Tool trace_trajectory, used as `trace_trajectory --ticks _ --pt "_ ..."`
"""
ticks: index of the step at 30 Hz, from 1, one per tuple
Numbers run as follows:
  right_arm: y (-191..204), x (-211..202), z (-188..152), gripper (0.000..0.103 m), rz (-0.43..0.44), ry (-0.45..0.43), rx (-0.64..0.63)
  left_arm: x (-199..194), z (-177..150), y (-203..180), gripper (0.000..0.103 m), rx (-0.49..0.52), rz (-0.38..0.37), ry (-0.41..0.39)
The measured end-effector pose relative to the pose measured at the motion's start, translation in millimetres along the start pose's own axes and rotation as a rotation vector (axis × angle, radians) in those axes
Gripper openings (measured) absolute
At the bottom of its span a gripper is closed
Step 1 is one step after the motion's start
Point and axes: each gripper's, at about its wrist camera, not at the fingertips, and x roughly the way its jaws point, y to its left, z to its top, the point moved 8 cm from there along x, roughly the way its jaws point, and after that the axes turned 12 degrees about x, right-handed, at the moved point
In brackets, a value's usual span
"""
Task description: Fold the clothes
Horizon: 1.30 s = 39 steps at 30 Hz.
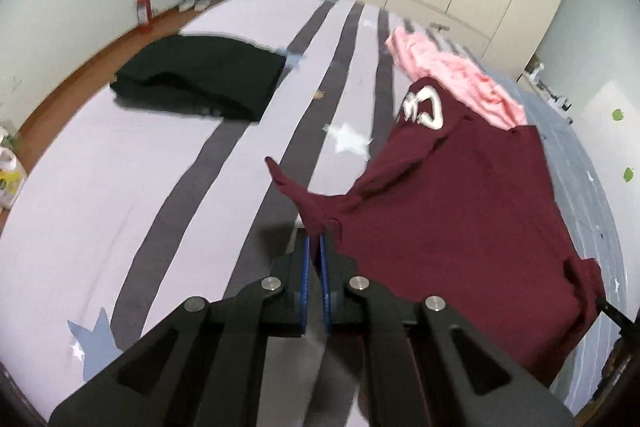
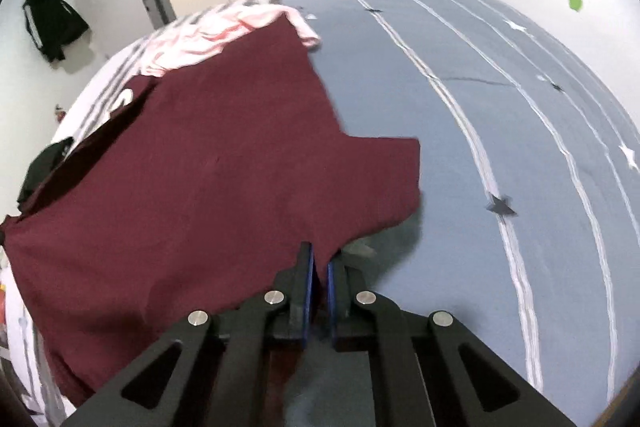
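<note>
Left gripper [image 1: 315,241]: jaws pinched tight on a bunched edge of the maroon shirt [image 1: 460,195]
Right gripper [image 2: 319,259]: clamped on another edge
Shirt: partly lifted — draped over the bed [image 1: 120,167]

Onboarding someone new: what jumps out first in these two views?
The maroon shirt, spread over the bed and pinched at one edge by the left tool and at another by the right tool, both shut on it. Next, the pink garment crumpled just beyond it, and the folded black garment on the bed's striped side.
</note>
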Motion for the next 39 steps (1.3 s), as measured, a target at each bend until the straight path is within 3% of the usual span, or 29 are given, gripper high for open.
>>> trace_trajectory --ticks 3,6,9,10,11,14,16,20,23,28,31,33,34,35,36,37,39 --pt "-13.1 11.2 -13.9 0.005 -0.019 0.042 -0.016 19.7 -8.3 3.4 0.007 0.002 0.009 0.047" --pt "-18.5 20.6 -24.7 0.006 -0.059 0.060 -0.053 16.8 -9.4 5.6 0.018 -0.011 0.069 0.027" --pt "-26.3 16.9 -23.9 0.017 -0.080 0.037 -0.014 2.4 -20.2 19.9 0.045 -0.113 0.077 0.010" --pt "-30.5 13.5 -23.5 0.026 -0.097 0.025 0.001 -1.1 -26.2 23.8 0.054 -0.140 0.081 0.015" --pt "-35.0 9.3 -23.0 0.036 -0.117 0.012 0.017 -3.4 -35.8 26.5 0.055 -0.162 0.091 0.029" --pt "-38.5 -3.0 -24.0 0.036 -0.136 -0.012 0.057 -5.2 -65.6 23.7 0.055 -0.180 0.085 0.082" --pt "-30.4 -10.8 -26.4 0.037 -0.107 -0.017 0.065 -2.1 -89.5 12.6 0.055 -0.171 0.062 0.136" --pt "4.2 -17.3 -25.5 0.053 -0.038 -0.023 0.008 9.2 -123.6 -16.8 0.055 -0.126 0.014 0.221" --pt "41.6 -7.9 -22.0 0.057 0.014 -0.019 -0.042 19.1 -142.8 -40.1 0.055 -0.088 -0.014 0.267" --pt "89.5 26.5 -31.8 0.065 -0.005 0.037 -0.157 21.2 -137.4 -59.0 0.055 -0.114 -0.063 0.238" --pt "95.6 48.5 -35.6 0.063 -0.036 0.074 -0.163 20.2 -129.2 -67.9 0.055 -0.114 -0.103 0.215" --pt "91.2 56.9 -33.0 0.032 -0.064 0.082 -0.145 24.9 -128.1 -72.9 0.055 -0.075 -0.099 0.229" --pt "85.9 59.5 -30.9 0.003 -0.080 0.086 -0.134 27.3 -129.7 -74.0 0.047 -0.065 -0.110 0.238" --pt "77.4 57.0 -27.8 0.003 -0.080 0.082 -0.111 29.3 -130.9 -75.4 0.029 -0.055 -0.122 0.246" --pt "68.1 52.1 -24.3 0.003 -0.071 0.073 -0.080 29.4 -130.2 -77.4 0.019 -0.037 -0.131 0.247" --pt "57.8 45.6 -20.8 0.002 -0.060 0.061 -0.049 27.4 -128.3 -78.7 0.000 -0.014 -0.130 0.243" --pt "27.4 26.6 -14.5 0.002 -0.078 0.028 0.003 16.3 -121.1 -76.7 0.000 -0.023 -0.137 0.218"
